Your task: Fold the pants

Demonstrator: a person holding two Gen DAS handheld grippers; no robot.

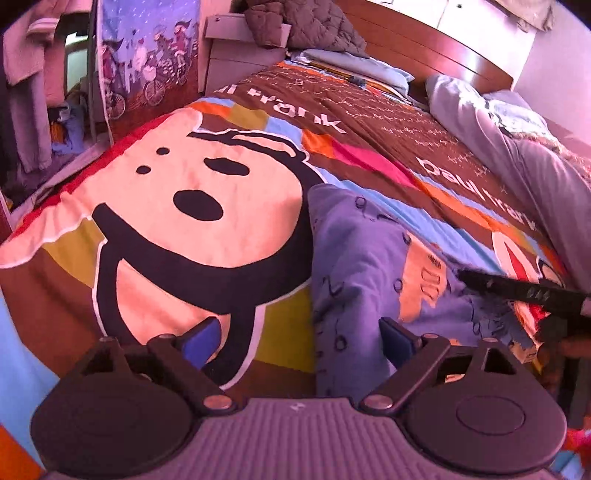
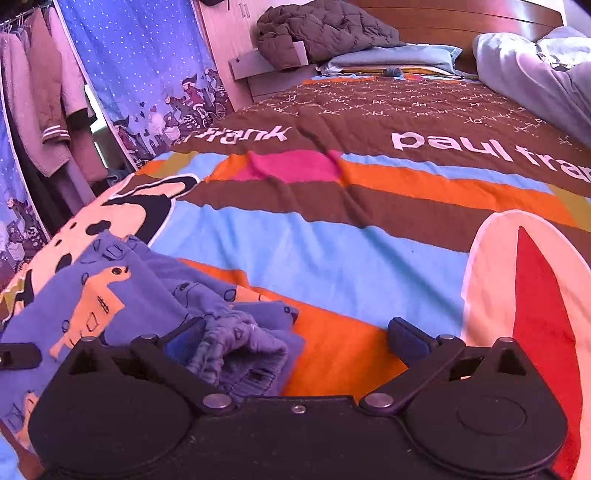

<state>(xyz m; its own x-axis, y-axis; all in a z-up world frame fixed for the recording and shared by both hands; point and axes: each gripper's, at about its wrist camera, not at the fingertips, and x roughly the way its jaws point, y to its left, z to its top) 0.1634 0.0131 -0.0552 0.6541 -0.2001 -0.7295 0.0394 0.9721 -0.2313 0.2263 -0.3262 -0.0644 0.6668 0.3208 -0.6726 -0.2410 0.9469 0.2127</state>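
Observation:
Blue pants [image 1: 362,266] with orange patches lie bunched on the bedspread, just right of the cartoon face. My left gripper [image 1: 299,339] stands open over the pants' left edge, and its blue pads hold nothing. One black finger [image 1: 517,291] of the right gripper reaches in over the pants from the right. In the right wrist view the pants [image 2: 92,295] lie at lower left. Their gathered waistband [image 2: 240,343] rests between the jaws of my open right gripper [image 2: 295,338], against the left pad and apart from the right one.
The colourful bedspread [image 2: 369,258] covers the whole bed. A brown quilted jacket [image 2: 325,33] sits on the nightstand by the headboard. Pillows [image 2: 399,55] and grey bedding [image 1: 535,177] lie at the far right. A curtain [image 2: 147,74] and hanging clothes [image 2: 44,103] stand left of the bed.

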